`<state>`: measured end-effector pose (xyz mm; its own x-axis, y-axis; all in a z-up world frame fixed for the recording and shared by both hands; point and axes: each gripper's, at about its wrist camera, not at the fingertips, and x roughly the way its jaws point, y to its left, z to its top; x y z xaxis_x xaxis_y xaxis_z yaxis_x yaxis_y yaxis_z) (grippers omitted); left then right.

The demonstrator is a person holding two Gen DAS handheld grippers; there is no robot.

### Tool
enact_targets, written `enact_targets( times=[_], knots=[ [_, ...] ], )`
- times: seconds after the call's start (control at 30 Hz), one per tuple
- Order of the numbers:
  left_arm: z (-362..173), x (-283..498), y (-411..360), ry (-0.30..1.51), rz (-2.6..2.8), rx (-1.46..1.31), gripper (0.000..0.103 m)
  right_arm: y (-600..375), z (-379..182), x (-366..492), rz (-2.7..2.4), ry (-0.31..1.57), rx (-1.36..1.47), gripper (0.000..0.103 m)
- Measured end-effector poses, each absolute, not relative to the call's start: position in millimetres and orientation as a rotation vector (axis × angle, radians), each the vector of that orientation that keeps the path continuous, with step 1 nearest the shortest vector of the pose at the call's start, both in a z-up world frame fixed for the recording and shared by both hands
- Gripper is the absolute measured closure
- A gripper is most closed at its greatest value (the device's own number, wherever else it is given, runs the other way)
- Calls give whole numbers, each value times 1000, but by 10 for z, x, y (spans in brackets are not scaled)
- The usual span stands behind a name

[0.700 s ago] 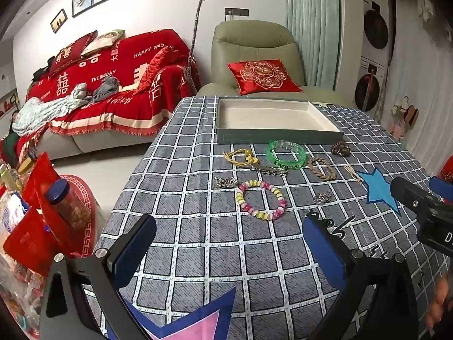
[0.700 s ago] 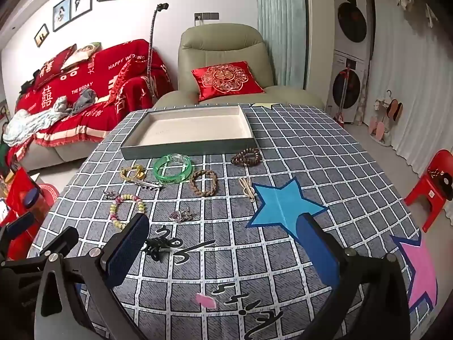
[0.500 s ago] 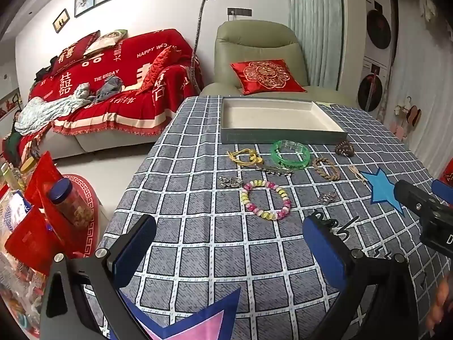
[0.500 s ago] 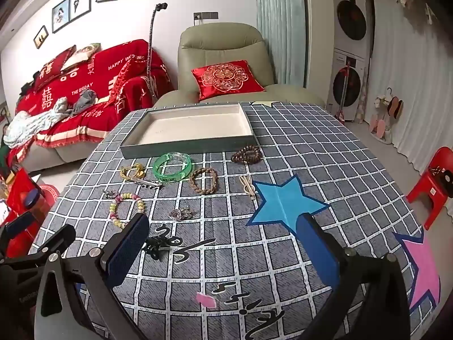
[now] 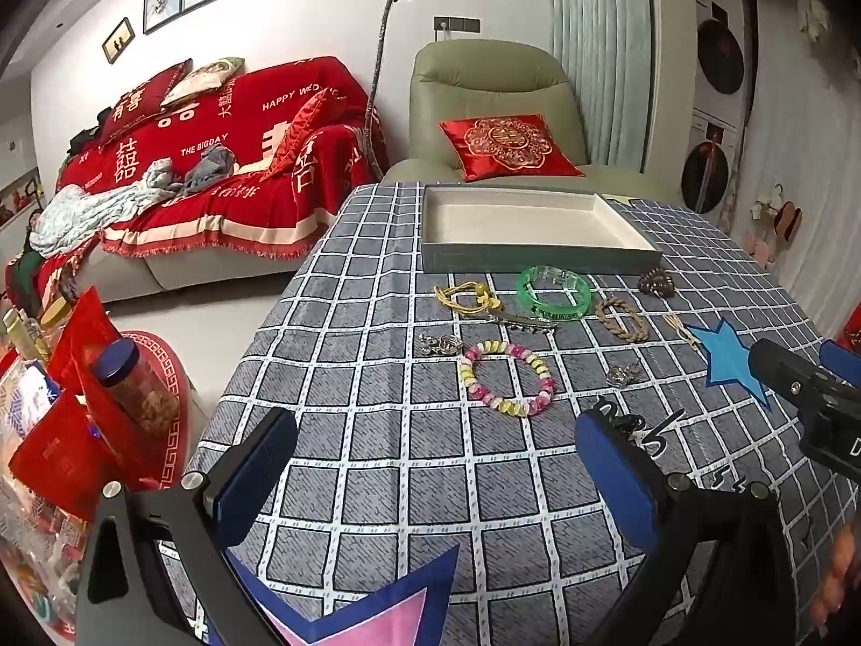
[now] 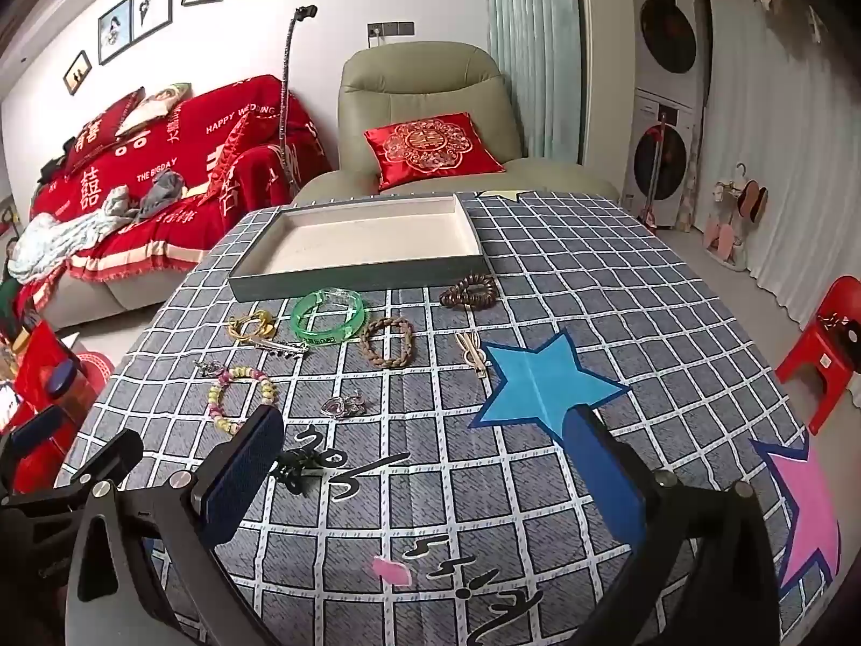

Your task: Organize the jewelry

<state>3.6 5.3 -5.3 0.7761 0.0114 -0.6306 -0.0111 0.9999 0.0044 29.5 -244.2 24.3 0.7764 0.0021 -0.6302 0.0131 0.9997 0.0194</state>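
Note:
An empty grey tray [image 5: 538,261] [image 6: 355,280] stands at the table's far side. In front of it lie a green bangle [image 5: 554,293] [image 6: 328,315], a yellow cord bracelet [image 5: 468,293], a braided brown bracelet [image 6: 387,342], a dark bead bracelet [image 6: 471,290], a pink and yellow bead bracelet [image 5: 506,377] [image 6: 239,393], a silver hair clip [image 5: 522,320] and small silver charms [image 6: 344,404]. My left gripper [image 5: 436,474] is open and empty, short of the bead bracelet. My right gripper [image 6: 425,476] is open and empty, above a black hair claw [image 6: 293,471].
The table has a grey checked cloth [image 6: 565,280] with blue [image 6: 543,382] and pink star patches. A green armchair [image 5: 489,107] and a red sofa [image 5: 215,161] stand beyond it. Red bags and a jar [image 5: 134,387] sit left of the table, a red stool [image 6: 823,339] to its right.
Both grippers stay open. The left view has drifted slightly left and back; the right view is nearly unchanged.

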Motion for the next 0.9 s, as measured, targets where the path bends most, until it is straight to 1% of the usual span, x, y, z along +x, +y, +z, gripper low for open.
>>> enact_targets(
  times=[0.9],
  knots=[
    [-22,-16,78,670,17,-5,0,-2424,314,255,-2,667,32,0]
  ],
)
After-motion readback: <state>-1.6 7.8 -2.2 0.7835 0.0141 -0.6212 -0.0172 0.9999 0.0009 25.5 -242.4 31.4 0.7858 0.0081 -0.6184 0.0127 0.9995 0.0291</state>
